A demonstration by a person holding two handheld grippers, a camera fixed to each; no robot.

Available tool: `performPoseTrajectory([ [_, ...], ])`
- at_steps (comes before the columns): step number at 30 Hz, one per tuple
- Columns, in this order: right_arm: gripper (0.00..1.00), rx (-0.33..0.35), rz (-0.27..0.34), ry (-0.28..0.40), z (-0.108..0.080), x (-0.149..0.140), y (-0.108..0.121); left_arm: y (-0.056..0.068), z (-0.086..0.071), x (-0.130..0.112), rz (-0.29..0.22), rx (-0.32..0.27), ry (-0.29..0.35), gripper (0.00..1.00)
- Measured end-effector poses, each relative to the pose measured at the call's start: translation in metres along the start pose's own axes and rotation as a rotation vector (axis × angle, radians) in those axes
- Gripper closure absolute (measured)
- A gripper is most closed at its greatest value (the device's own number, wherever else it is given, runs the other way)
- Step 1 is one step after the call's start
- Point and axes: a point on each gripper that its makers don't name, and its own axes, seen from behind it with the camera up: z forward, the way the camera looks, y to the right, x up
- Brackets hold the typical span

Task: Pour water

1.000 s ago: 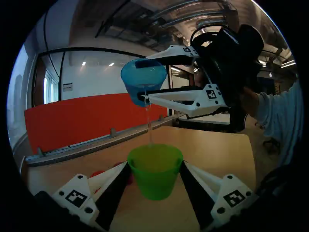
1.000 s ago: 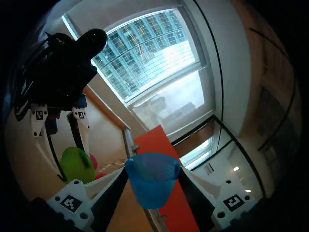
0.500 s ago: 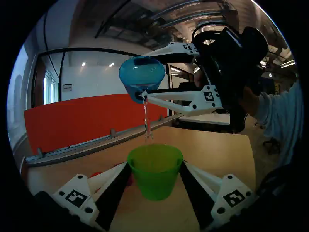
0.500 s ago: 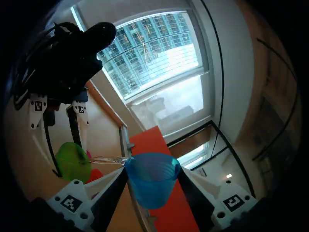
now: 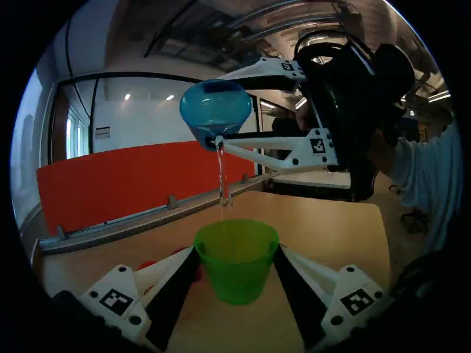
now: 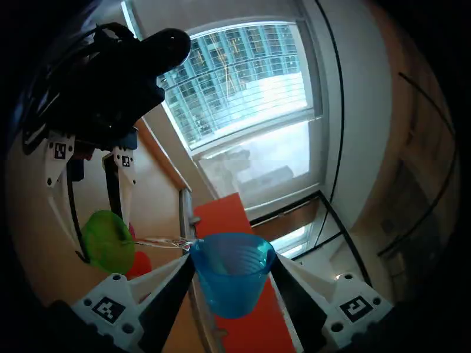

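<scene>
Right claw [image 6: 232,262] clamps the tilted blue cup [image 6: 231,279] above the left claw [image 5: 235,252], water [image 5: 221,176] streaming into its gripped green cup [image 5: 236,270].

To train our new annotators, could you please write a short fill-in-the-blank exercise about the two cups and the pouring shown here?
1. The tilted cup held in the right gripper is coloured ____.
2. The upright cup in the left gripper, catching the thin stream of water, is coloured ____.
3. The tilted cup is held ____ the upright cup.

Missing words: blue, green, above.
</scene>
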Motion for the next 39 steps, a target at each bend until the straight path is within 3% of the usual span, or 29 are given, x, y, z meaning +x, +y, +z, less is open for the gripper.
performPoseTrajectory([
  [39,0.09,-0.04,-0.214,0.0,0.003,0.008,0.022,-0.002,-0.002,0.005,-0.005,0.007,0.011,0.14],
])
